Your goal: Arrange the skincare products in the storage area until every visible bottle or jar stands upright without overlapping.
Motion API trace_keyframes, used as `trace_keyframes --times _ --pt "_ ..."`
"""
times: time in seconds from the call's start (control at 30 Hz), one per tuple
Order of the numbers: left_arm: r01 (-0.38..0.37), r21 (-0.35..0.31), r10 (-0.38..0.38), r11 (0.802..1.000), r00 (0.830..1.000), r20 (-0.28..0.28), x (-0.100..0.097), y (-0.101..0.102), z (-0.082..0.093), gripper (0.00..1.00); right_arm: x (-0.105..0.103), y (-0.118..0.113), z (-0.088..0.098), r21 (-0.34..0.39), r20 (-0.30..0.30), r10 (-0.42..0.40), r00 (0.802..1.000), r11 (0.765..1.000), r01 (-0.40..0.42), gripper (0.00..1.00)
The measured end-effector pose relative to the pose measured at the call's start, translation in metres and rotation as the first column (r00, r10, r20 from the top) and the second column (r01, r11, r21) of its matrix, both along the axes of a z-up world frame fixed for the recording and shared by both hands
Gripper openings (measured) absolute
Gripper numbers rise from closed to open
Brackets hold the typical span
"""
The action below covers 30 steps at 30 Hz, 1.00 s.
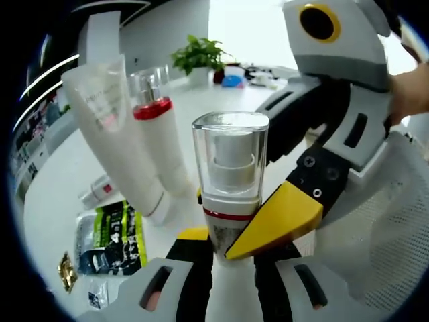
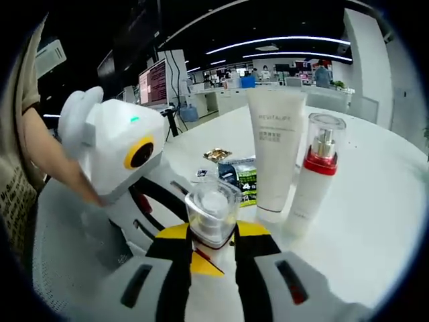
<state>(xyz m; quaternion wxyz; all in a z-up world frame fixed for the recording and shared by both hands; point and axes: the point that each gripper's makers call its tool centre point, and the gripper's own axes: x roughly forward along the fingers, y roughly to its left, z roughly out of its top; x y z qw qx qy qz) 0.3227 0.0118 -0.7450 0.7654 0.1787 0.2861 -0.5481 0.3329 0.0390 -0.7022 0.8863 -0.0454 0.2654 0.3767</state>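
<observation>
A small pump bottle with a clear square cap and a thin red band (image 1: 231,168) (image 2: 212,209) stands upright between both grippers. My left gripper (image 1: 231,253) is shut on its lower body. My right gripper (image 2: 211,231) is shut on it at the red band, its yellow pads (image 1: 278,220) pressing in from the right. A tall white tube (image 1: 114,131) (image 2: 275,151) stands on its cap on the table. Right beside it stands a white pump bottle with a red collar (image 1: 161,137) (image 2: 314,178).
White mesh storage basket (image 1: 392,228) (image 2: 57,248) lies under the grippers on the round white table (image 1: 60,194) (image 2: 375,221). A green sachet (image 1: 110,238) (image 2: 244,176), a gold packet (image 1: 66,270) and a small lying tube (image 1: 99,192) sit nearby. A person's arm (image 2: 47,157) is close.
</observation>
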Motion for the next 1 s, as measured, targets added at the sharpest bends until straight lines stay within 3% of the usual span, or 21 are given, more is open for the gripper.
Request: trace_keyframes --times 0.4,0.63,1.0 --pt "0.019 -0.013 -0.019 1.0 1.0 0.01 0.002 -0.005 -0.01 0.19 0.001 -0.004 -0.009 -0.065 0.013 0.0 1.0 0.998 0.001 0.24" --pt "0.05 -0.003 -0.05 0.999 0.999 0.021 0.003 -0.007 -0.021 0.19 0.0 -0.007 -0.017 -0.146 0.024 -0.019 1.0 0.989 0.022 0.25" --pt "0.102 -0.025 -0.1 0.994 0.994 0.052 0.011 -0.012 -0.026 0.18 0.01 -0.01 -0.02 -0.275 0.11 -0.019 0.994 0.96 0.049 0.25"
